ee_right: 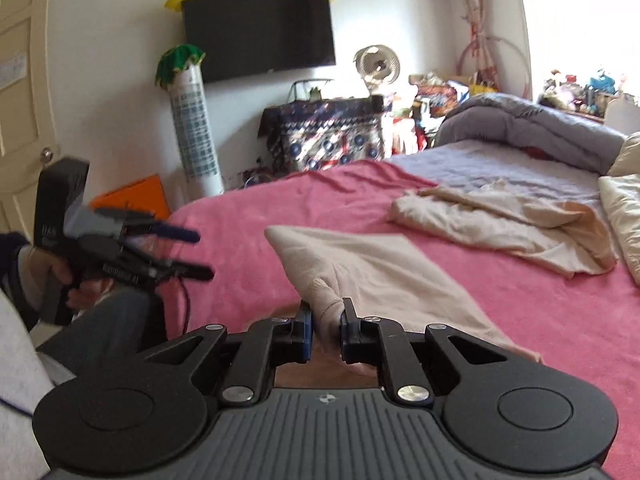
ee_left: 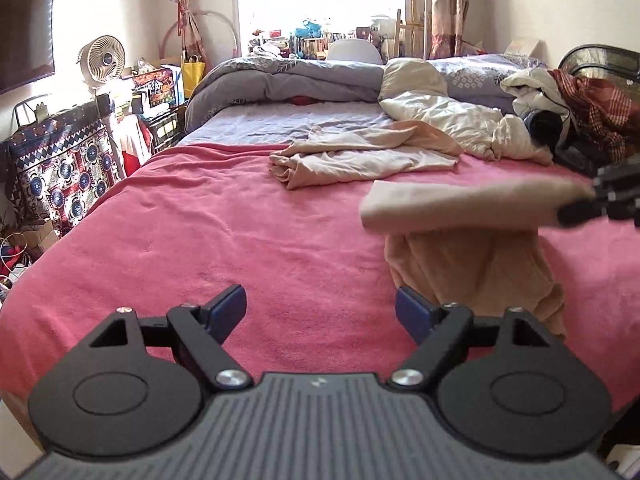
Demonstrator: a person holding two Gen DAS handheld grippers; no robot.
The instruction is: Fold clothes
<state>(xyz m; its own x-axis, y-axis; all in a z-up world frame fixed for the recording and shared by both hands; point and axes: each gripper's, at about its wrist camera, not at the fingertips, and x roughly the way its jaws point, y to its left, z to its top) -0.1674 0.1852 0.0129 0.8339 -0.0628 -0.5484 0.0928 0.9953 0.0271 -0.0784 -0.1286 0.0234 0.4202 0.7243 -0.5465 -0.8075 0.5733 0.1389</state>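
- The right tongs (ee_right: 326, 320) are pinched narrow on a bunched edge of a beige garment (ee_right: 376, 276); cloth sits between the blue pads, so this is a grip, not empty jaws.
- From that pinch, in the right wrist view, the garment fans out toward 1 o'clock, one part lifted and the rest trailing on the pink blanket (ee_right: 248, 240) of the bed.
- The left tongs (ee_left: 320, 312) stand wide with nothing between the fingers; only blanket shows in the gap.
- In the left wrist view the held garment (ee_left: 460, 208) lies toward 2 o'clock, its lifted band running roughly 9 to 3, with the right tongs (ee_left: 576, 212) clamped at its 3 o'clock end.
- The free end of that band, at 9 o'clock, is the part nearest the left tongs; I judge that end to be the left hand's natural target for squaring the fold.
- A 2nd beige garment (ee_left: 360, 156) lies crumpled farther up the bed at 12 o'clock, well apart from both tongs.
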